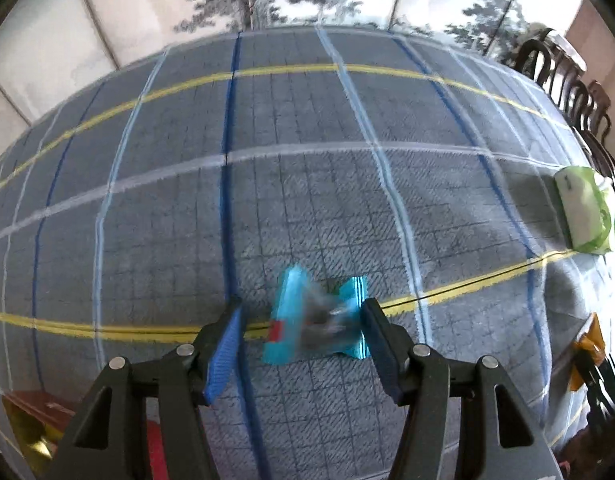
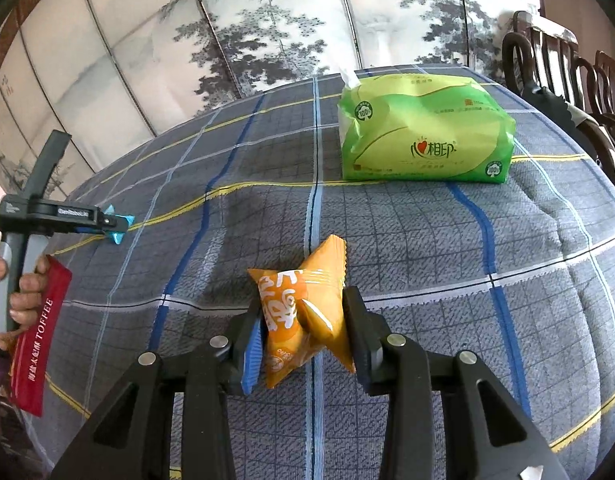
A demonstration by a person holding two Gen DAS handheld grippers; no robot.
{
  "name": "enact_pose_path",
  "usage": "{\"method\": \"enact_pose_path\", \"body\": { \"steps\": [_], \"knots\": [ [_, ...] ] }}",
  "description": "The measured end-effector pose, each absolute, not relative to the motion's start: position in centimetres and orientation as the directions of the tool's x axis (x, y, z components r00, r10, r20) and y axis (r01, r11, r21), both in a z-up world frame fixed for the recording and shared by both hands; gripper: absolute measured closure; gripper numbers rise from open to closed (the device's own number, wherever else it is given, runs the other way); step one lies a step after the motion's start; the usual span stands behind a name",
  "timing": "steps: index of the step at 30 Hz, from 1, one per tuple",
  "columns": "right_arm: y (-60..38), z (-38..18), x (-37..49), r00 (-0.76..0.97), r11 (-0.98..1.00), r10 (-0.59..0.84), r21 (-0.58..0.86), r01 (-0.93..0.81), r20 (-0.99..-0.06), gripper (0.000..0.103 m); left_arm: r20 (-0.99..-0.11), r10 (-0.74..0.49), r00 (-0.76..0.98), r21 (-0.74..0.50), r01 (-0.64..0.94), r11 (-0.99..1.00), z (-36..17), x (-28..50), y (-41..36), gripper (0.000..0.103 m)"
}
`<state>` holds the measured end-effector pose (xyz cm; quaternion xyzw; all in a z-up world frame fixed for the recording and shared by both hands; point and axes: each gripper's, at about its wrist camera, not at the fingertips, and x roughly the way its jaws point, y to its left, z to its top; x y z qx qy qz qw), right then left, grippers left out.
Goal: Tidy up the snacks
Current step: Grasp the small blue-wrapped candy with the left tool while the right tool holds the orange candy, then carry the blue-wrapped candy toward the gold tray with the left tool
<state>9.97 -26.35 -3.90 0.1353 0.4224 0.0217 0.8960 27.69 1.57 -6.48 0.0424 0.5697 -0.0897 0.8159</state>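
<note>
Left wrist: my left gripper (image 1: 303, 322) straddles blue candy (image 1: 307, 320), jaws half open, grip uncertain. Right gripper (image 2: 303, 320) pinches orange packet (image 2: 303, 312) mid-table (image 2: 427, 248).

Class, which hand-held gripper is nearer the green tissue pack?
Right. The right hand-held gripper, around the orange snack, faces the tissue pack; the left is further off.
</note>
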Motion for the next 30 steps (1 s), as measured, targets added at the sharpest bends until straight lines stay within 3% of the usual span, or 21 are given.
{"method": "enact_pose_path", "body": {
  "steps": [2,5,17,30],
  "knots": [
    [-26.3,-3.9,10.0,0.641,0.964,0.149,0.255,0.075,-0.753,0.068,-0.933,-0.088,0.348,-0.026,0.179,0.983,-6.7,27.5,1.6,0.044],
    [-26.2,-3.9,10.0,0.639,0.969,0.136,0.237,0.074,-0.757,0.068,-0.931,-0.088,0.353,-0.024,0.182,0.983,-6.4,26.8,1.3,0.078],
    [-25.3,-3.8,10.2,0.629,0.981,0.09,0.178,0.079,-0.772,0.067,-0.859,-0.121,0.498,-0.008,0.222,0.975,-1.0,12.5,-0.4,0.079],
    [-24.1,-3.9,10.5,0.615,0.993,0.017,0.084,0.079,-0.788,0.067,-0.851,-0.075,0.52,0.036,0.202,0.979,-0.2,2.1,0.4,0.079]
  ]
}}
